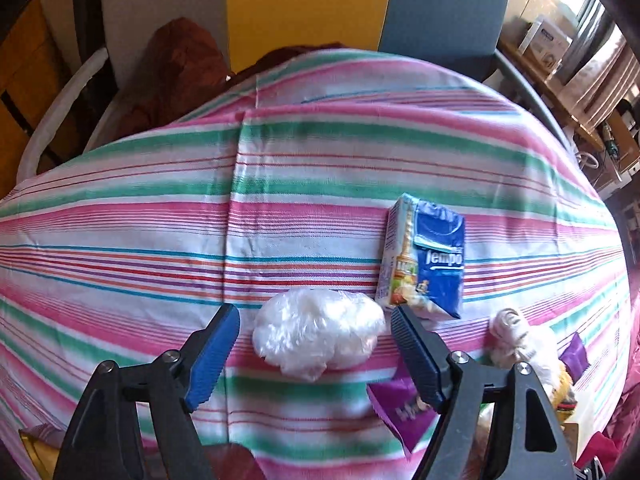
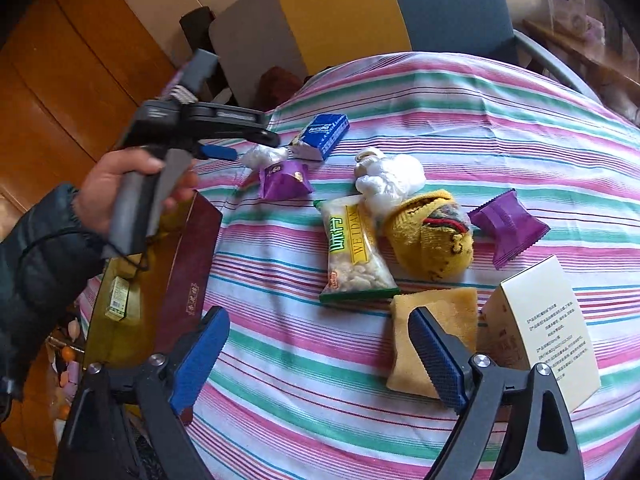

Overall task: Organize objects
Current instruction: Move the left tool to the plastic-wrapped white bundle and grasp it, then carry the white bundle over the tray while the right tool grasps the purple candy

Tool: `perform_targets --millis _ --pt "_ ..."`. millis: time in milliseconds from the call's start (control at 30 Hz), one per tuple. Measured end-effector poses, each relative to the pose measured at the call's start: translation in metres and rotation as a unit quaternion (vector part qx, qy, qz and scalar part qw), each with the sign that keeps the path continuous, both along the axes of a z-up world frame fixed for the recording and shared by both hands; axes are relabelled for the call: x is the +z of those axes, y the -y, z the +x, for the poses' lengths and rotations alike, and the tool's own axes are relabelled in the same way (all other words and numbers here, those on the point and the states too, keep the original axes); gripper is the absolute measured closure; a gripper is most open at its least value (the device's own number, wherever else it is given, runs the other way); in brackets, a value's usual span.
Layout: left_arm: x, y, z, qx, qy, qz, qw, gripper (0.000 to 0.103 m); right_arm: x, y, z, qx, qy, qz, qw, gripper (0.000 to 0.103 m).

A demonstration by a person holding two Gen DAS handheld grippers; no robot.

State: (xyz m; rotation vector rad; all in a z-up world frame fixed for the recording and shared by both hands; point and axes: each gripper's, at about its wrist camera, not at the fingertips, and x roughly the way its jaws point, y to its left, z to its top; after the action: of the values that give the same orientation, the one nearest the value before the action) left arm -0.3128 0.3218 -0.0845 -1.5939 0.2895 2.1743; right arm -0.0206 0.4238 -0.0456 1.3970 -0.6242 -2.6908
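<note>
At lower centre the wide-open left tool [image 1: 314, 322] straddles a white plastic bundle [image 1: 318, 336] without gripping; the right tool [image 2: 320, 340] gapes empty; scattered snacks [image 2: 356, 252] remain unsorted on the counter [image 2: 500, 120].

The tablecloth [image 1: 160, 208] is woven cloth, matt, with fine creases. On it a white bundle [image 1: 318, 334] is wrapped in thin crinkled plastic film – glossy. The tissue pack [image 1: 438, 258] has shiny blue plastic wrap, and the carton [image 1: 394, 248] beside it looks like coated paper. The purple packets [image 2: 506, 228] are glossy foil-like plastic; the peanut bag [image 2: 356, 252] is clear, smooth plastic. The yellow sock [image 2: 428, 240] is rough knitted cloth, the sponge [image 2: 436, 340] porous and dull. The box [image 2: 548, 328] is matt cardboard. The left gripper [image 1: 314, 320] has ribbed blue pads [image 1: 214, 354] – rubbery – on matt black plastic with metal bolts. The floor [image 2: 60, 80] is polished wood.
</note>
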Motion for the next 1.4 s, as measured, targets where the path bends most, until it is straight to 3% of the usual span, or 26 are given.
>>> perform_targets --millis 200,300,600,833,967,1167,1400 --pt "-0.008 -0.007 0.005 -0.009 -0.005 0.002 0.9999 0.040 0.002 -0.001 0.001 0.000 -0.005 0.002 1.000 0.010" --pt "0.006 0.001 0.020 -0.014 -0.043 0.011 0.9989 0.040 0.000 -0.002 0.002 -0.006 0.000 0.018 1.000 0.012" --pt "0.061 0.059 0.111 -0.050 -0.122 0.075 0.9884 0.040 -0.010 -0.005 0.001 -0.010 0.020 0.042 0.999 0.013" --pt "0.083 0.115 0.190 -0.067 -0.186 0.085 0.9765 0.040 -0.020 0.002 -0.002 0.004 0.033 0.083 0.996 0.013" --pt "0.081 0.150 0.217 -0.050 -0.186 0.089 0.9773 0.040 -0.024 0.009 -0.004 0.014 0.037 0.102 0.994 0.013" --pt "0.070 0.201 0.243 -0.018 -0.175 0.088 0.9804 0.040 -0.024 0.020 -0.013 0.030 0.036 0.081 0.996 0.018" --pt "0.060 0.241 0.242 0.018 -0.160 0.108 0.9809 0.040 -0.002 0.022 -0.081 0.054 -0.002 0.079 0.995 0.020"
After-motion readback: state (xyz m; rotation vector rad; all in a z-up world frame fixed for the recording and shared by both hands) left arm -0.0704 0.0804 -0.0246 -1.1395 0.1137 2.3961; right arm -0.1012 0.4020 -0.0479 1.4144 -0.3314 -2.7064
